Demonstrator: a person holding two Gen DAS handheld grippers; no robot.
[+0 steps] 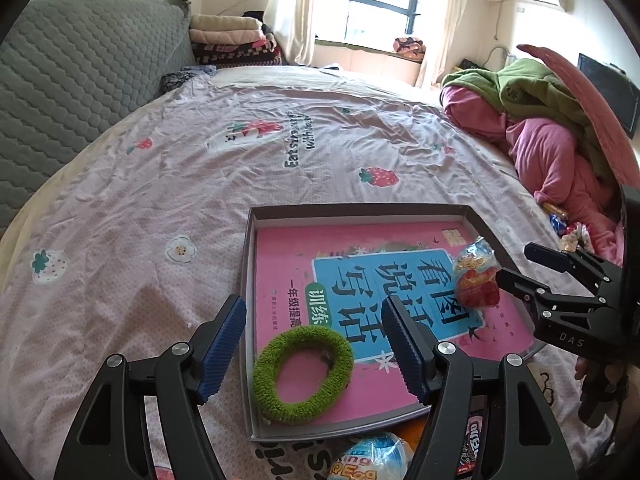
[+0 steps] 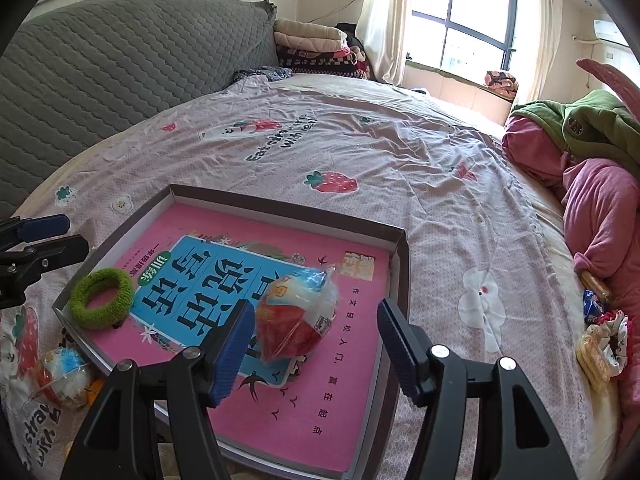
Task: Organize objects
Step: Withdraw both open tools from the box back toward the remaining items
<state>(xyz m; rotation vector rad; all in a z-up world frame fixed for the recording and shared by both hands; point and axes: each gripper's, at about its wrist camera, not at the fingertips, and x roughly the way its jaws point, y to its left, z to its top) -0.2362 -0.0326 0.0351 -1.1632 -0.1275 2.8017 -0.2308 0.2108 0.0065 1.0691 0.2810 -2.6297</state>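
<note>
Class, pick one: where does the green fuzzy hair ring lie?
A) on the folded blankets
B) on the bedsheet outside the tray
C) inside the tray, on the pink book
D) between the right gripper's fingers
C: the green hair ring rests on the pink book within the tray walls, and no gripper touches it.

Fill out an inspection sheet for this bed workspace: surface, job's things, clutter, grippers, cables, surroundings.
Surface: bed sheet, pale pink with strawberry prints, wrinkled.
Job's things: shallow box lying on the sheet with a pink book flat inside; green hair tie and a wrapped toy egg rest on the book.
Clutter: second wrapped egg outside the box on the sheet; snack packets by the pink bedding.
Grippers: left gripper open, above the hair tie; right gripper open, fingers either side of the egg, not touching it.
Cables: nothing seen.
Surroundings: grey quilted headboard, folded blankets, window.
</note>
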